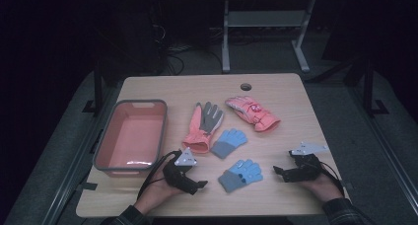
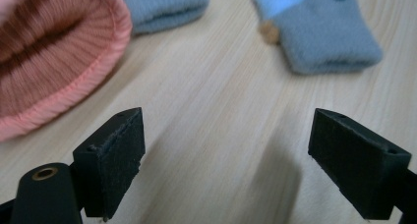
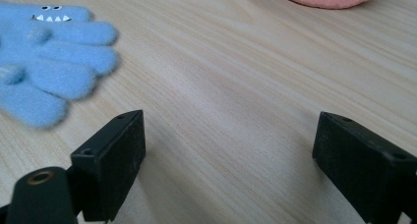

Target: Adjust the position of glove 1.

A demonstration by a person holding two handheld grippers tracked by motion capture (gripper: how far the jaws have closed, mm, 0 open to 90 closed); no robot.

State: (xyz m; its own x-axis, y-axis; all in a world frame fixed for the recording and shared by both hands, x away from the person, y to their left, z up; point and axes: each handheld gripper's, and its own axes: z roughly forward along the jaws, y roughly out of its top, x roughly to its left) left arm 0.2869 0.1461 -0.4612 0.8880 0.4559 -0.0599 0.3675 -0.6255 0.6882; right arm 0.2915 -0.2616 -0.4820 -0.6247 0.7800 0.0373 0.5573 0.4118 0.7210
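The left gripper [image 2: 226,160] has its jaws wide apart with nothing between them, low over bare wood. Just ahead of it lie the ribbed cuff of the pink-and-grey glove [image 2: 44,62] and the cuff of the nearer blue glove [image 2: 329,42]. The right gripper [image 3: 228,165] also has its jaws wide apart and empty, and the fingers of that same blue glove [image 3: 49,62] lie beyond its left jaw, a small toothy face printed on one fingertip.

From the high view, the left gripper [image 1: 199,184] sits near the front edge of the desk [image 1: 276,87], the right gripper [image 1: 277,170] well apart from it, and the nearer blue glove [image 1: 241,174] lies flat between the 2, touching neither. A 2nd blue glove [image 1: 229,142] lies just behind it, beside the pink-and-grey glove [image 1: 204,126]. A padded pink glove [image 1: 252,113] lies farther back. A pink bin [image 1: 130,136] with a grey rim stands at the left of the desk.
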